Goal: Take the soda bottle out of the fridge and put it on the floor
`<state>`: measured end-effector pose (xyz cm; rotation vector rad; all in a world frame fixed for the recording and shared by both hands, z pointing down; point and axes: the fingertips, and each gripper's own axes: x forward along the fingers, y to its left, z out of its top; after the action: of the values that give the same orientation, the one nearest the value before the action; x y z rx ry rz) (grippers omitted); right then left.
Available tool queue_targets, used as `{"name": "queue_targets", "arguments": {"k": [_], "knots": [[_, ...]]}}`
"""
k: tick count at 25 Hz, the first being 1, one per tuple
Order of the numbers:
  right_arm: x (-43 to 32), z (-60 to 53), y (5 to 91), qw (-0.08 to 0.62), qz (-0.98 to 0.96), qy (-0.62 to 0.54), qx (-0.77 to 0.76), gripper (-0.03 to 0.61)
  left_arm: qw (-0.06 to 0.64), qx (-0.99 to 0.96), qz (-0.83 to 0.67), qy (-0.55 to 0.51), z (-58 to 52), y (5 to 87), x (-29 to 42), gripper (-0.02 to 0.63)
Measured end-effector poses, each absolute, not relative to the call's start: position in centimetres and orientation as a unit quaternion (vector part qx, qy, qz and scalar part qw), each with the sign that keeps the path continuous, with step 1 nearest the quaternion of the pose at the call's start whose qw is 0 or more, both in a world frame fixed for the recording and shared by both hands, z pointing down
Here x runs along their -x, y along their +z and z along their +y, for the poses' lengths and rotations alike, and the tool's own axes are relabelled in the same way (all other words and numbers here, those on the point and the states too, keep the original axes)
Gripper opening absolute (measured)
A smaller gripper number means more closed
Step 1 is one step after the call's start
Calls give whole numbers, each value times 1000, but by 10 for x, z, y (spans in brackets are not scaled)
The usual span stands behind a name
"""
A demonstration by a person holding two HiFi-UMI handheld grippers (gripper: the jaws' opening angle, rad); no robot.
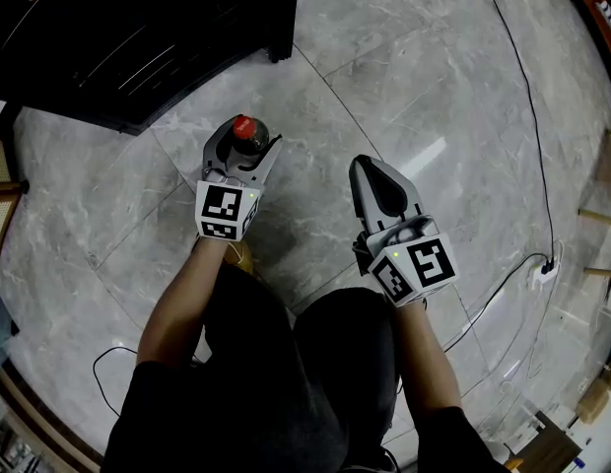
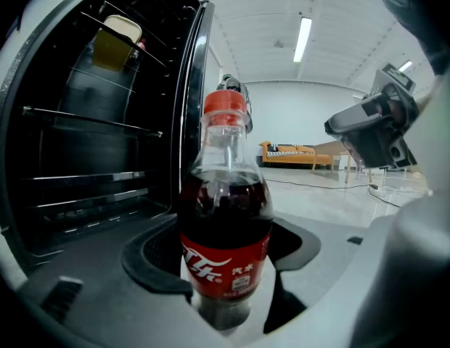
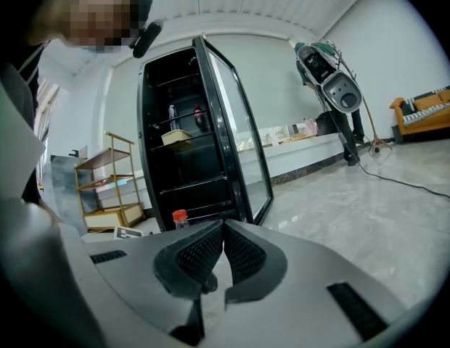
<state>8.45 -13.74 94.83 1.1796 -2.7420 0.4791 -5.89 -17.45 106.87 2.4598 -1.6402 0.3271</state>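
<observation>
A soda bottle (image 2: 226, 227) with a red cap, a red label and dark drink stands upright between the jaws of my left gripper (image 2: 228, 256), whose pads press its sides. In the head view the bottle (image 1: 245, 132) and left gripper (image 1: 239, 161) hang low over the marble floor, just in front of the black fridge (image 1: 138, 37). The fridge's glass door (image 2: 194, 100) stands open, showing wire shelves. My right gripper (image 1: 377, 180) is to the right, its pads (image 3: 243, 252) pressed together with nothing between them. The bottle's cap (image 3: 180, 217) also peeks over the right gripper.
A yellow container (image 2: 113, 40) sits on a top fridge shelf. Black cables run over the floor to a power strip (image 1: 545, 267). A wooden shelf rack (image 3: 109, 183) stands left of the fridge, an orange sofa (image 2: 287, 153) at the far wall. The person's legs are below the grippers.
</observation>
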Motion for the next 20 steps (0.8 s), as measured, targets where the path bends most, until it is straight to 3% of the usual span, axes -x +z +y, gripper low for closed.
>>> {"name": "queue_targets", "arguments": {"k": [20], "knots": [[-103,-128,935,46,-902,156,-399,25,88,-820,-556,105,-160,1049,56,316]]}}
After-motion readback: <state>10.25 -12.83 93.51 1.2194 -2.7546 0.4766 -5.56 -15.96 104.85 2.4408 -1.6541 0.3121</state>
